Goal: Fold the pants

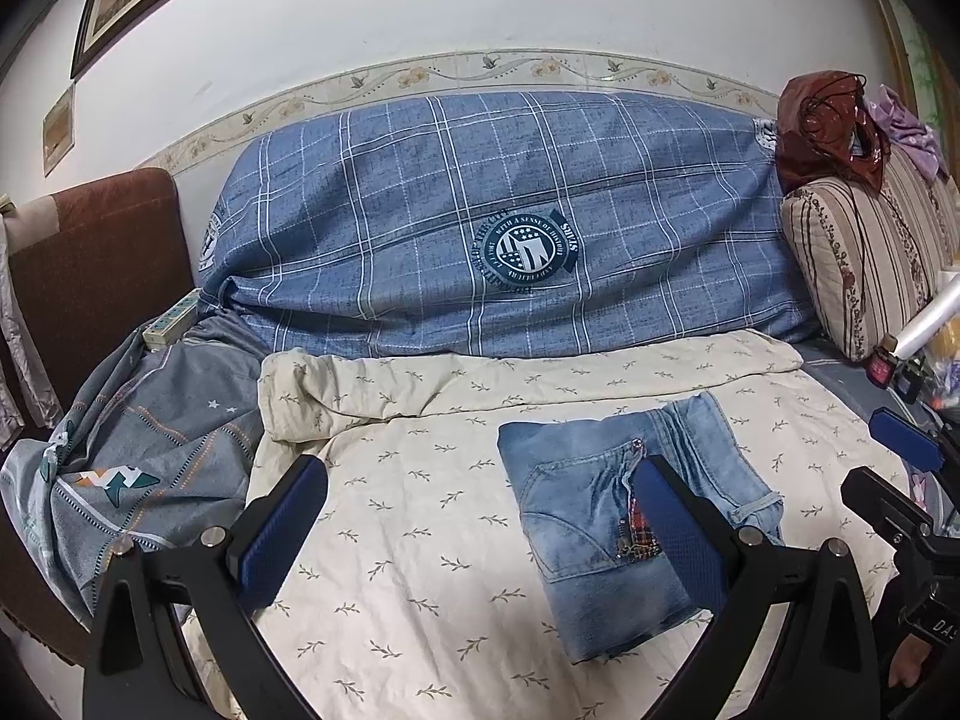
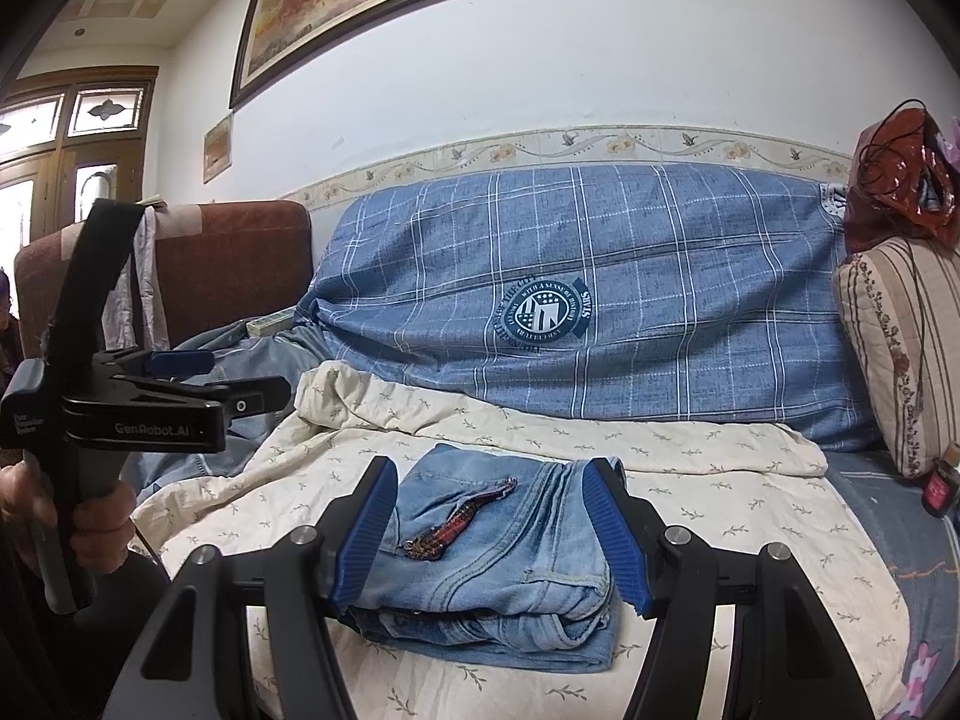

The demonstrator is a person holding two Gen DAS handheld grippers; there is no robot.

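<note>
The light blue jeans [image 1: 600, 516] lie folded into a compact stack on the cream leaf-print sheet [image 1: 408, 516], a patch of red plaid lining showing at the pocket. My left gripper [image 1: 480, 498] hovers open just left of the stack with nothing between its pads; its right finger [image 1: 672, 534] overlaps the jeans in the picture. In the right wrist view the jeans [image 2: 492, 546] appear between the spread pads of my right gripper [image 2: 489, 516], which stands open and holds nothing. Seen from the left wrist, the right gripper [image 1: 861, 453] sits off the stack's right side, apart from it.
A blue plaid covered cushion [image 1: 480, 222] backs the sofa. Grey patterned bedding [image 1: 138, 450] is bunched at the left. A striped floral cushion [image 1: 870, 252] with a red bag [image 1: 828, 120] on top is at the right. A hand [image 2: 90, 516] holds the left gripper [image 2: 249, 375].
</note>
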